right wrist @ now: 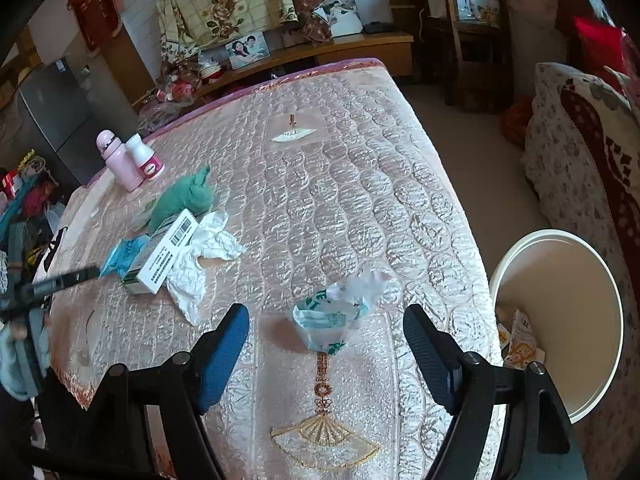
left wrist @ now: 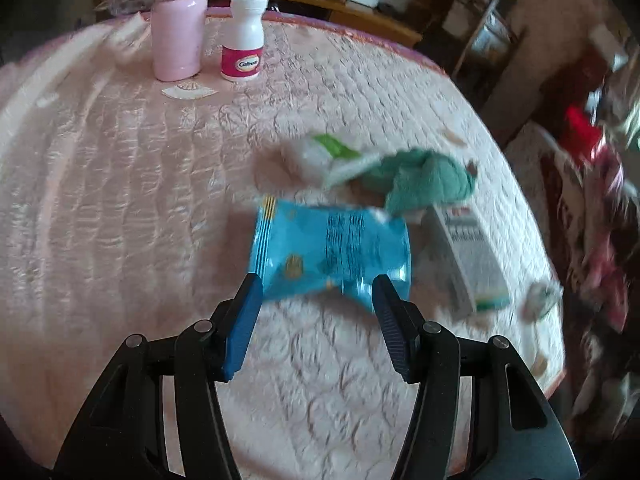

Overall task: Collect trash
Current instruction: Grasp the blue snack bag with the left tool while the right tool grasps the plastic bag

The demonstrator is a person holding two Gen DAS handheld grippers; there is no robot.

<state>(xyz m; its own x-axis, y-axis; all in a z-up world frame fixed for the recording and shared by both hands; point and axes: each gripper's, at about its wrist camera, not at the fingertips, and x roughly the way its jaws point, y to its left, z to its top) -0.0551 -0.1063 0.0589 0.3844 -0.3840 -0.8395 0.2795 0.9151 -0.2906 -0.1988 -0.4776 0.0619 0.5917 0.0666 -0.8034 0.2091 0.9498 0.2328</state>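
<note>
A blue snack wrapper lies on the pink quilted table cover. My left gripper is open, its blue fingertips at the wrapper's near edge on either side, with no clear squeeze on it. Behind the wrapper lie a clear bag with green print, a green cloth and a white box. In the right wrist view my right gripper stands open around a crumpled clear wrapper with green print, pads apart from it. Crumpled white paper lies beside the box.
A pink bottle and a white pill bottle stand at the table's far side. A cream round bin with some packaging inside sits on the floor by the table's right edge. A patterned sofa stands beyond it.
</note>
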